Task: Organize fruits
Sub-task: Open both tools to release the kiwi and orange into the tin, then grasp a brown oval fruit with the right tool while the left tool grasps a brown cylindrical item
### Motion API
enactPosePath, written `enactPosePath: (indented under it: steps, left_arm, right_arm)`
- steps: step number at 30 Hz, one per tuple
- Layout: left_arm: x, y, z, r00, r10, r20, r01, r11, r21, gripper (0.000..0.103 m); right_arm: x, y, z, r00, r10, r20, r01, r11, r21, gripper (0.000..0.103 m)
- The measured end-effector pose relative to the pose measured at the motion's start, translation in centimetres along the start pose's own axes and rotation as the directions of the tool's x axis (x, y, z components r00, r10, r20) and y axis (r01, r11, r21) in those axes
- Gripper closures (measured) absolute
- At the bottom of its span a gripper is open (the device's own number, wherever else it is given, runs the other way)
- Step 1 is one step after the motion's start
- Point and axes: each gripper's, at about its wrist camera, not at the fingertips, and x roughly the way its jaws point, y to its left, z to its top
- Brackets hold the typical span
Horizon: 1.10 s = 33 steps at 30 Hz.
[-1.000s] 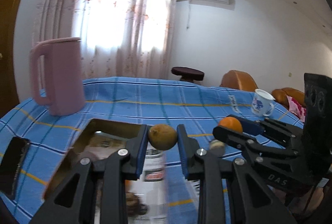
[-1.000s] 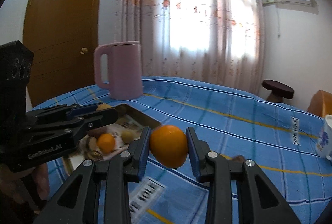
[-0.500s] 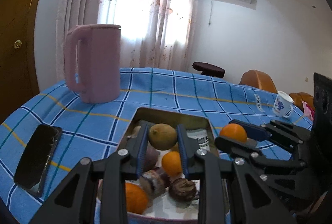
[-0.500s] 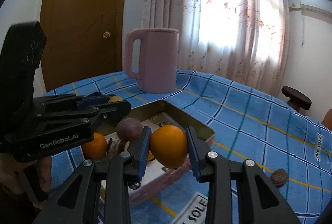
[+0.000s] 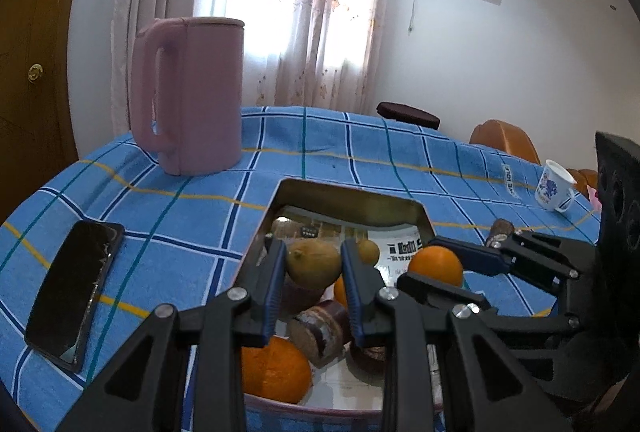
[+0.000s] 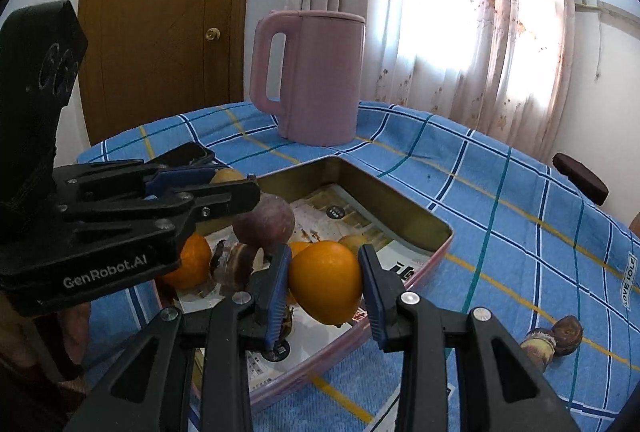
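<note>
My left gripper (image 5: 313,264) is shut on a brownish-green fruit (image 5: 313,263) and holds it above the near part of the metal tray (image 5: 348,197). My right gripper (image 6: 325,282) is shut on an orange (image 6: 325,282) above the tray's near right edge (image 6: 400,216). The tray holds another orange (image 5: 274,368), a purple round fruit (image 6: 264,221), a small yellow fruit (image 5: 368,252) and brown pastry pieces (image 5: 320,328). In the left wrist view the right gripper (image 5: 434,268) stands to the right with its orange. In the right wrist view the left gripper (image 6: 224,184) reaches in from the left.
A pink jug (image 5: 188,96) stands behind the tray on the blue checked cloth. A black phone (image 5: 74,292) lies at the left. A white cup (image 5: 554,186) stands at the far right. A brown pastry piece (image 6: 554,342) lies on the cloth right of the tray.
Both grippers have moved left and forward with their fruits, from beside the tray to above it. The tray and jug look nearer and more central.
</note>
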Motion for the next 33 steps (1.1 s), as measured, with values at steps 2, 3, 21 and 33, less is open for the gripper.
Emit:
enactPosePath:
  steps: [2,3,21,33]
  left_arm:
    - [0.2,0.0,-0.1,1.000,-0.003,-0.009,0.002,1.000,-0.002,0.074]
    - [0.3,0.0,-0.1,1.000,-0.005,-0.014,0.005,1.000,-0.005,0.074]
    - [-0.2,0.1,-0.2,1.000,0.027,0.007,-0.027,1.000,-0.016,0.034]
    - [-1.7,-7.2,1.7,0.992,-0.099,0.076,0.092,0.992,0.091,0.020]
  right_arm:
    - [0.3,0.2,0.0,1.000,0.001,-0.012,-0.001,1.000,-0.006,0.067]
    - [0.3,0.2,-0.1,1.000,-0.002,-0.017,0.002,1.000,-0.007,0.067]
    - [-0.5,0.0,-0.2,1.000,0.014,0.002,-0.014,1.000,-0.003,0.043]
    - [-6.9,-12.7,-2.6,0.960,-0.279,-0.023,0.278,0.938,0.206,0.043]
